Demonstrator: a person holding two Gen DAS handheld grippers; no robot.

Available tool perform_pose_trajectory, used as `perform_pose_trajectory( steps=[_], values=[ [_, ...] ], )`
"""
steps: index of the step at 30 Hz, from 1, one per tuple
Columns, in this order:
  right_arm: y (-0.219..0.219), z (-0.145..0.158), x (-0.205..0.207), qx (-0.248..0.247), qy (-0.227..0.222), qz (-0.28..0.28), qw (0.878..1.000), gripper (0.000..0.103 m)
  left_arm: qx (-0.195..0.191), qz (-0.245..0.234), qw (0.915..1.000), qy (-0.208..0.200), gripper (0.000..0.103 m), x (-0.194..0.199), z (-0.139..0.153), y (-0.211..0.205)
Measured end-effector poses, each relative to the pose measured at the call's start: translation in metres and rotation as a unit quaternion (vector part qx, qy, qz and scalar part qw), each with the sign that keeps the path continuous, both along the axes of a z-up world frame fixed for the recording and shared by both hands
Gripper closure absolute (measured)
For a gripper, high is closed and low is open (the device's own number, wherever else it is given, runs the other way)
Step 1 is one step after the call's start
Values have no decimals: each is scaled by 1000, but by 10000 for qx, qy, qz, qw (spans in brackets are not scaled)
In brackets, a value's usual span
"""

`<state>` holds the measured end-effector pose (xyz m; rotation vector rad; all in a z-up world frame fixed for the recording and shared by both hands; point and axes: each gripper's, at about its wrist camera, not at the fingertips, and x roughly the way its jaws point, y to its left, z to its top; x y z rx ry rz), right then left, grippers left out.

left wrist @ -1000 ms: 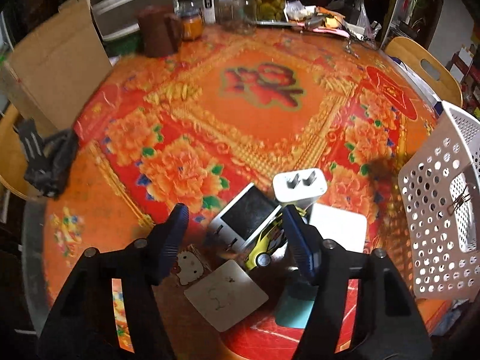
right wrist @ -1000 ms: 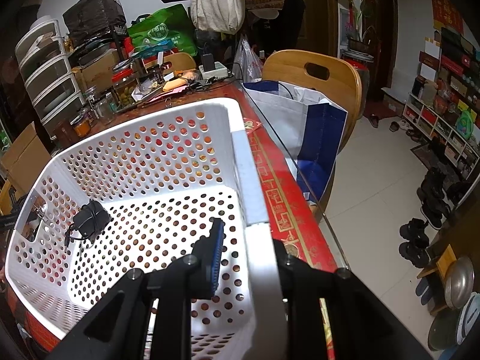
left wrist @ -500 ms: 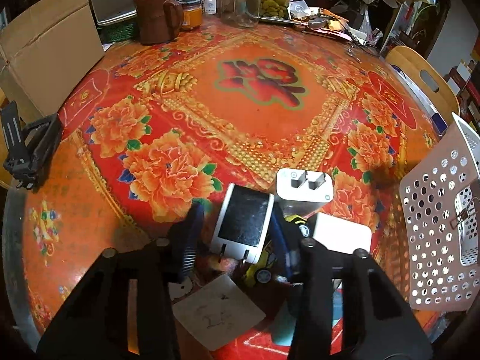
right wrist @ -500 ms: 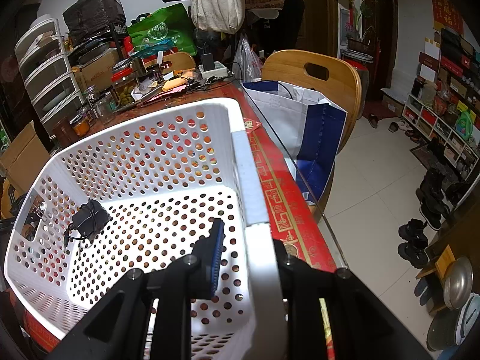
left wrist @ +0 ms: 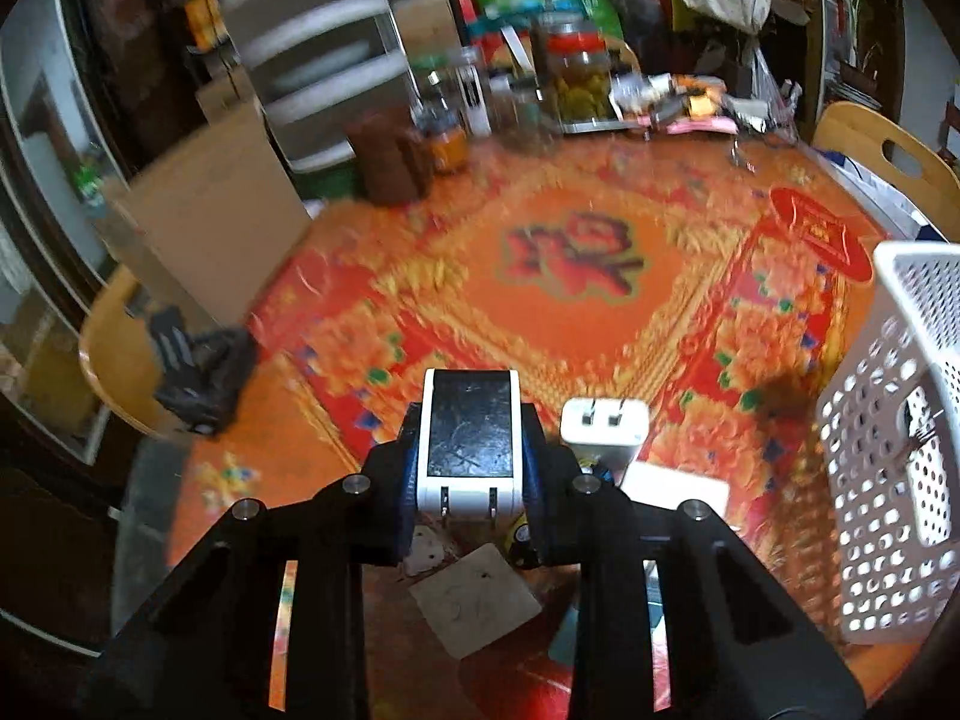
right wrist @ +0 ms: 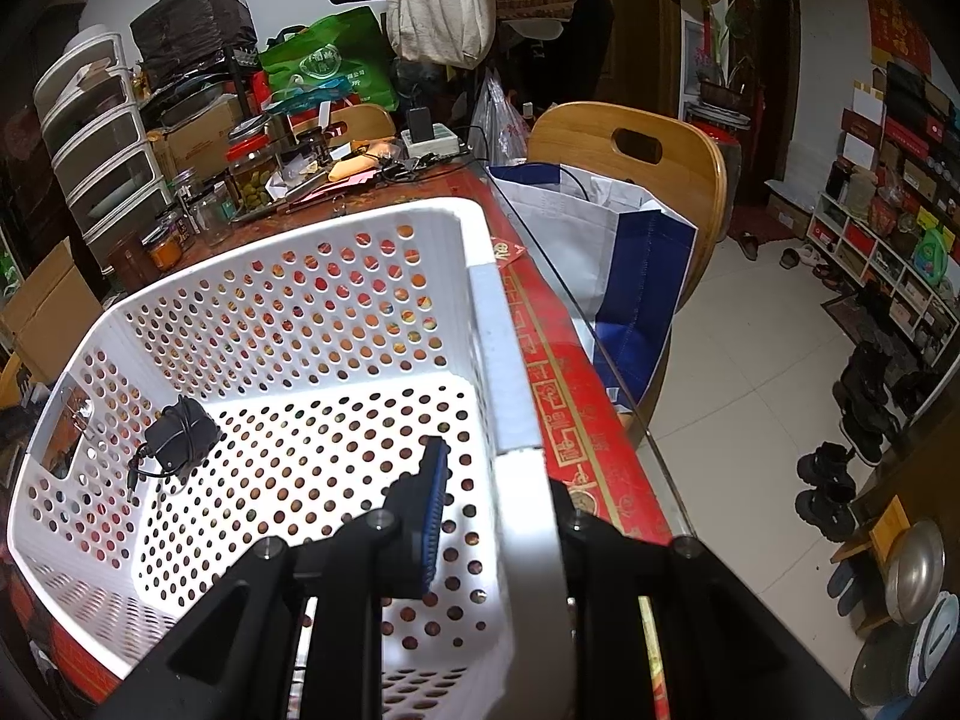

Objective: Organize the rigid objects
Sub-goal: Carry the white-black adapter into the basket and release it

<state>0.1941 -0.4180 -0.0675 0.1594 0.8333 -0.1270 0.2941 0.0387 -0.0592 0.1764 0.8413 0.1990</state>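
Note:
My left gripper (left wrist: 471,450) is closing its jaws on a white charger with a black face (left wrist: 469,420). The blue pads press its two sides and it hangs above the red flowered tablecloth. Below it lie a white plug adapter (left wrist: 605,429), a flat white block (left wrist: 675,495), a pale square card (left wrist: 480,600) and a partly hidden yellow toy (left wrist: 521,534). The white perforated basket (left wrist: 888,480) stands to the right. My right gripper (right wrist: 498,510) is shut on the basket's right wall (right wrist: 492,360). A black adapter with its cable (right wrist: 180,432) lies inside the basket.
Jars and a brown mug (left wrist: 390,162) line the table's far edge, with a cardboard sheet (left wrist: 210,222) at the left. A black object (left wrist: 192,366) rests on a chair at the left. A wooden chair (right wrist: 630,156) with a white and blue bag (right wrist: 600,252) stands right of the table.
The left gripper's jaws closed around the white charger and lifted it off the table, and the view swung up. The right gripper and basket have not moved.

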Motion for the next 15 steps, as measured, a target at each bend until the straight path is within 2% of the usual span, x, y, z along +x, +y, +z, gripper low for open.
perform_pose_trajectory(
  steps=[3, 9, 15],
  values=[
    [0, 0, 0, 2, -12, 17, 10000, 84, 380, 100, 9989, -237, 77, -8, 24, -17],
    [-1, 0, 0, 12, -21, 46, 10000, 84, 365, -353, 9979, -405, 77, -26, 65, -63],
    [-1, 1, 0, 38, -21, 87, 10000, 84, 426, -1018, 9921, -593, 77, -42, 94, -136]
  ],
)
